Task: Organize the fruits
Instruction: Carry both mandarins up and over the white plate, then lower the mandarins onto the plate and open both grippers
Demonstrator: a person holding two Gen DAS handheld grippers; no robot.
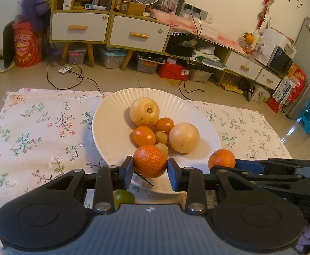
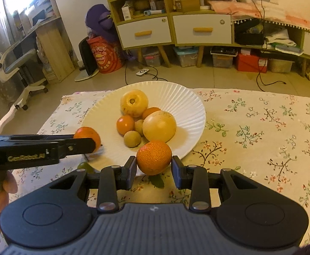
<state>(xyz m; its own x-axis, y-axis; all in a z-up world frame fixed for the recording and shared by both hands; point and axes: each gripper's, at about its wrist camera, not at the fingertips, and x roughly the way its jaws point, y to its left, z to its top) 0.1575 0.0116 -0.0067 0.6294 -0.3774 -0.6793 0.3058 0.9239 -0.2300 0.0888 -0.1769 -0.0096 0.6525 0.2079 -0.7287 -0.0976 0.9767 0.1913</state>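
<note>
Jaws on both grippers clamped, each on its own orange. Left gripper holds a pebbly orange over the near rim of the plate. Right gripper holds a second orange, also at the near rim, toward the plate's right side. Pads sit against the fruit on both sides in each wrist view; whether either orange rests on the plate or hangs just above it, cannot tell.

On the plate, toward its middle: two large pale yellow fruits, two small smooth orange ones, two small brownish-green ones. They lie bunched, touching one another. A green fruit lies on the floral cloth just off the near rim, half hidden under the left gripper.

Judgement: both oranges are about to be let go onto the plate; the green fruit is not yet gathered.

Risks:
- The oranges are round and the plate is shallow. Released at the rim, either could roll off onto the cloth.
- An orange dropped against the cluster may nudge the small fruits and start them rolling.
- The two grippers work near each other, so opening both together could knock one against the other.
</note>
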